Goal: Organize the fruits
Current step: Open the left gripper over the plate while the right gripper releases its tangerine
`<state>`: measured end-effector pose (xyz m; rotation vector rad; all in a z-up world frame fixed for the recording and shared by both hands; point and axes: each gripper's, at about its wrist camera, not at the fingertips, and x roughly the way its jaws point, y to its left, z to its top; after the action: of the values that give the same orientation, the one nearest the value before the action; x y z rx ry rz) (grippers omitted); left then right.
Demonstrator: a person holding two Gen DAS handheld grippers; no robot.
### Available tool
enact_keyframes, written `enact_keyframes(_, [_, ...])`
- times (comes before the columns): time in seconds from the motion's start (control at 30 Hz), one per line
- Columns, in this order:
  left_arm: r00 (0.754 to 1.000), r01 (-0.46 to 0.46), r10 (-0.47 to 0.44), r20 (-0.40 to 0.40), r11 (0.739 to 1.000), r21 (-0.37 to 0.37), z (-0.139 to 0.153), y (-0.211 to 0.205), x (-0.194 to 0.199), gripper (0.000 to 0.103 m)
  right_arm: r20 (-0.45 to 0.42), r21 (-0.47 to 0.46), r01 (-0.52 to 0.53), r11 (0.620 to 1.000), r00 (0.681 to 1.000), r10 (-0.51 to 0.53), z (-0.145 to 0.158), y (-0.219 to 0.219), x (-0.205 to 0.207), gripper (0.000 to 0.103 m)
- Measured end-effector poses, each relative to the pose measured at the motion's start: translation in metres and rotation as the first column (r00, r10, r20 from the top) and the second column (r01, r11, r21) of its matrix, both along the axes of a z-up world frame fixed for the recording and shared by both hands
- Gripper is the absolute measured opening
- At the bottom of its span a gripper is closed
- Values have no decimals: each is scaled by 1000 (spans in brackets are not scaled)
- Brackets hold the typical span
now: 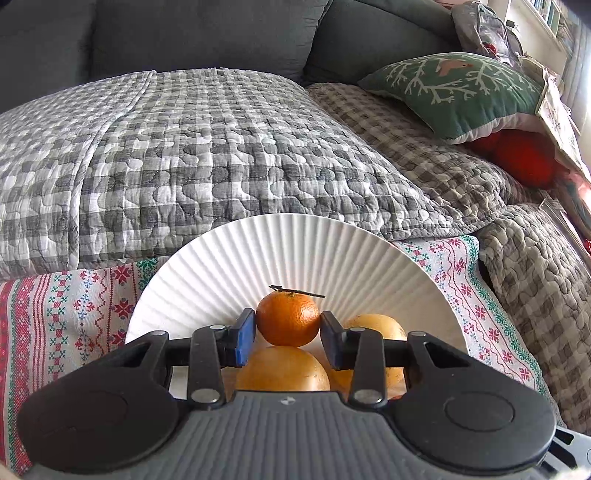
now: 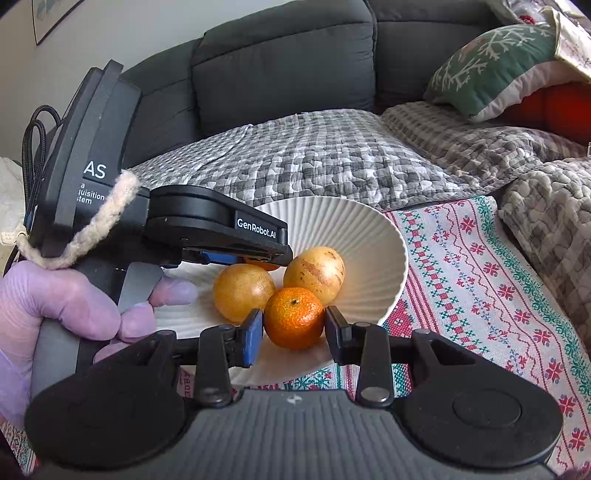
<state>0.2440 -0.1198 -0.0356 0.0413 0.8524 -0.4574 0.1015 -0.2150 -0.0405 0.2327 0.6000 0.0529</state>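
Note:
A white ribbed bowl (image 1: 258,229) (image 2: 400,254) stands on a patterned cloth and holds two yellow-orange round fruits (image 1: 282,369) (image 2: 243,291) (image 2: 314,275). In the left wrist view, my left gripper (image 1: 288,324) is shut on a small orange tangerine (image 1: 288,314) with a dark stem, just above those fruits. My right gripper (image 2: 294,328) is shut on a second tangerine (image 2: 294,314) over the bowl's near side. From the right wrist view the left gripper (image 2: 267,260) reaches over the bowl from the left, only a sliver of orange showing under its fingers.
The red, green and white embroidered cloth (image 2: 480,280) covers the table. Behind it a dark grey sofa (image 1: 203,33) carries checked quilts (image 1: 184,147) and a green cushion (image 1: 461,85). A gloved purple hand (image 2: 55,306) grips the left gripper's handle.

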Motion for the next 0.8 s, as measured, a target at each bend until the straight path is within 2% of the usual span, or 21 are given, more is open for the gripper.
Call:
enact_keyframes(0.13, [1000, 6, -6, 23, 1000, 13, 1, -2, -3, 29, 1, 6, -2, 1000, 1000, 2, 0, -1, -1, 33])
enact_keyframes(0.2, [999, 7, -7, 34, 1000, 14, 2, -2, -4, 33, 1, 5, -2, 1000, 1000, 2, 0, -2, -1, 35])
enact_keyframes(0.27, [999, 5, -6, 46, 1000, 16, 5, -1, -6, 39, 6, 1, 8, 1000, 1000, -8, 2, -2, -1, 48])
enact_keyframes(0.37, [998, 6, -7, 67, 1000, 25, 11, 0, -11, 50, 14, 4, 3, 1000, 1000, -3, 5, -3, -3, 58])
enact_keyframes(0.53, [995, 2, -7, 98, 999, 47, 21, 5, -25, 65, 17, -13, -8, 1000, 1000, 8, 10, -5, -8, 71])
enact_keyframes(0.8, [994, -3, -5, 112, 997, 71, 40, 24, -57, 79, 10, -38, -56, 998, 998, 56, 23, -11, -25, 84])
